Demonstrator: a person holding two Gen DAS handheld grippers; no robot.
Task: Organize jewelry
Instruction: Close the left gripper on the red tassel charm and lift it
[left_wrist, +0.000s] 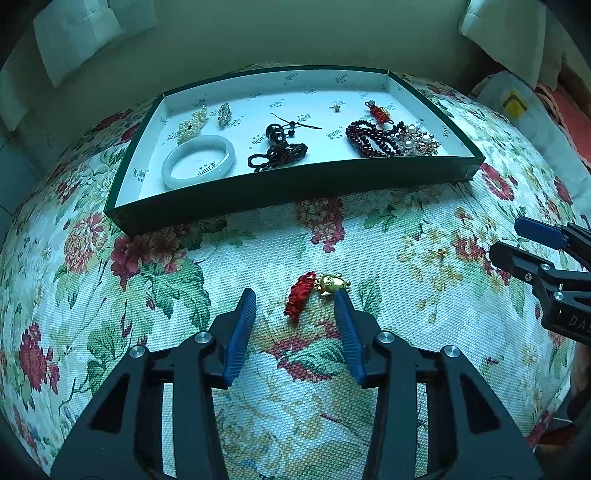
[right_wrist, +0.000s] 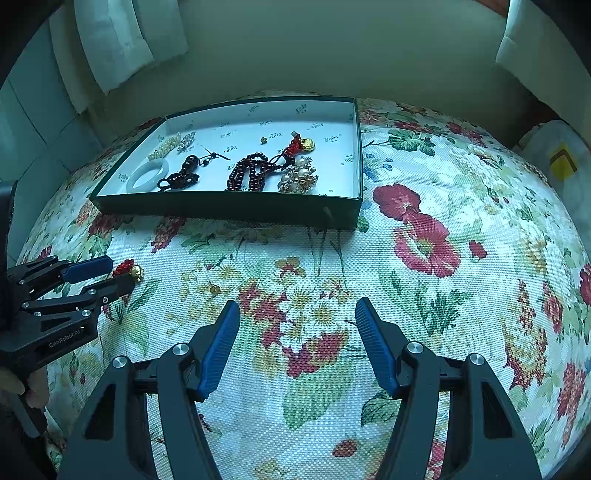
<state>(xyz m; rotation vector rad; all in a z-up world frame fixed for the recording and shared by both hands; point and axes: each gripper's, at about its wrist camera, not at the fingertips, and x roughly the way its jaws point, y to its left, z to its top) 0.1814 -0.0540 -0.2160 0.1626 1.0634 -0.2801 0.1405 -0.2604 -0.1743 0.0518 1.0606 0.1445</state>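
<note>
A gold charm with a red tassel lies on the flowered cloth between the tips of my left gripper. The jaws stand open; the charm sits right at the right-hand fingertip, and no pad presses on it. From the right wrist view the same charm lies at the tip of the left gripper. A small gold stud lies on the cloth to the right. My right gripper hangs open over bare cloth and holds nothing. The dark green tray sits behind.
The tray holds a pale bangle, pearls, a black pendant on a cord, dark red beads and a pearl cluster. The right gripper reaches in from the right edge. White cushions stand behind.
</note>
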